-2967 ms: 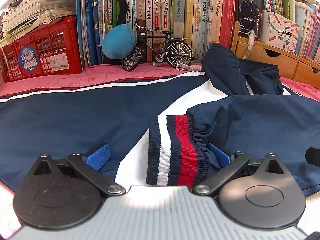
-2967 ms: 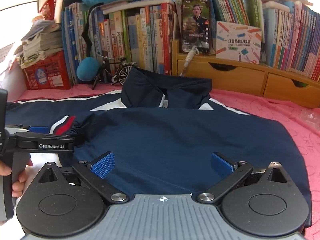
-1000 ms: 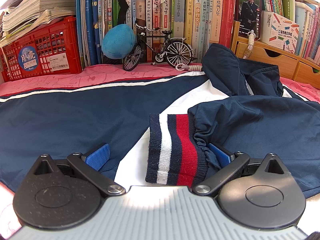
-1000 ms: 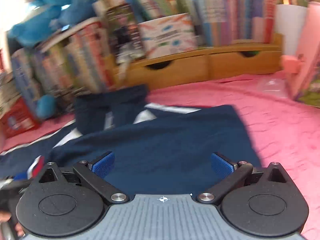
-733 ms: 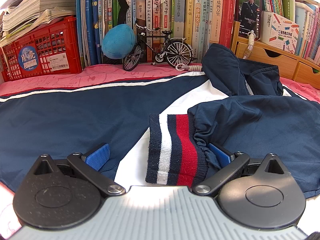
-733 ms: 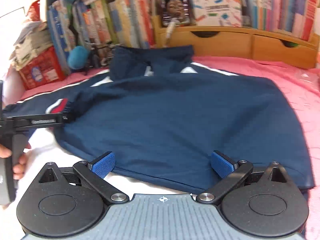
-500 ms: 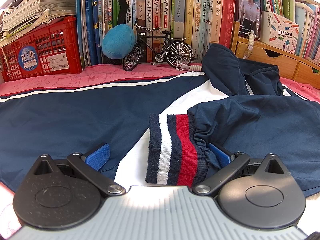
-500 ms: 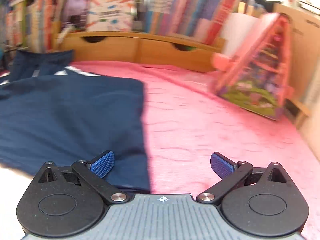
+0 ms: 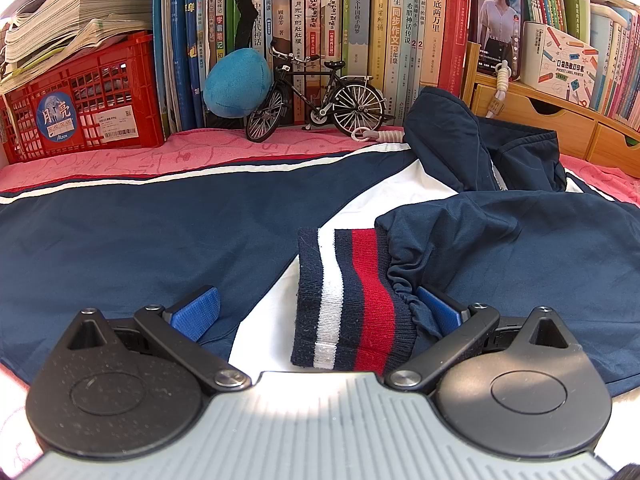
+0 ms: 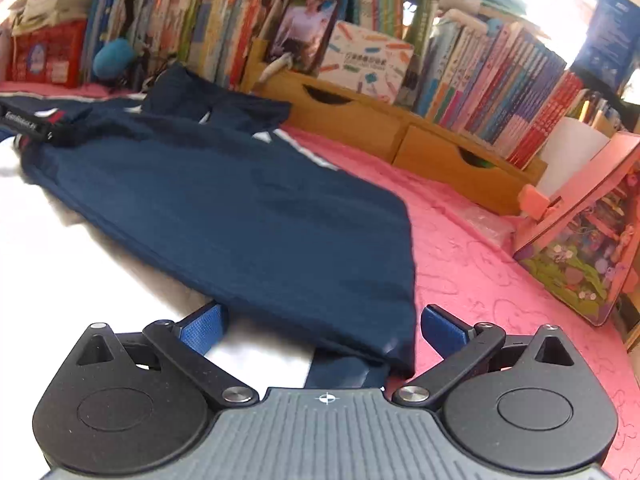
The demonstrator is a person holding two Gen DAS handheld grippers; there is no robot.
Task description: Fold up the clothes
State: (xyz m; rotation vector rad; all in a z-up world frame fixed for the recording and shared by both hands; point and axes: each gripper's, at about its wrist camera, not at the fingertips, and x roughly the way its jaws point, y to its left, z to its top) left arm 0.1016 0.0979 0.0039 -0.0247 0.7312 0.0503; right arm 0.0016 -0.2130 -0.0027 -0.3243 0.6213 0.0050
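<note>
Folding a navy jacket (image 10: pixel 224 200), spread over the pink-covered surface (image 10: pixel 480 264) in front of a row of books (image 9: pixel 360 20); the body lies flat, collar end toward the books, one sleeve folded across the chest.

Step in hand, as I judge it: first sleeve is in, and the right side of the body comes next.

Right gripper (image 10: pixel 322 326): jaws wide apart, low at the near right corner of the jacket, the hem corner lying between the two blue pads. Frame is motion-blurred, so I cannot tell whether the pads touch the fabric; nothing is pinched.

Left gripper (image 9: pixel 316 308): also spread wide, holding nothing. The striped cuff (image 9: pixel 352 300) (navy, white, red) of the folded sleeve lies between its fingers, resting on the white panel of the jacket front.

Next move, judged: right gripper should close on the hem corner, taking all the layers there, lift and carry it across toward the cuff. Left gripper could pin the cuff so the sleeve does not drag out of place.

Small items: toy bicycle (image 9: pixel 316 100) and blue plush (image 9: pixel 236 82) near the books, clear of the work.
</note>
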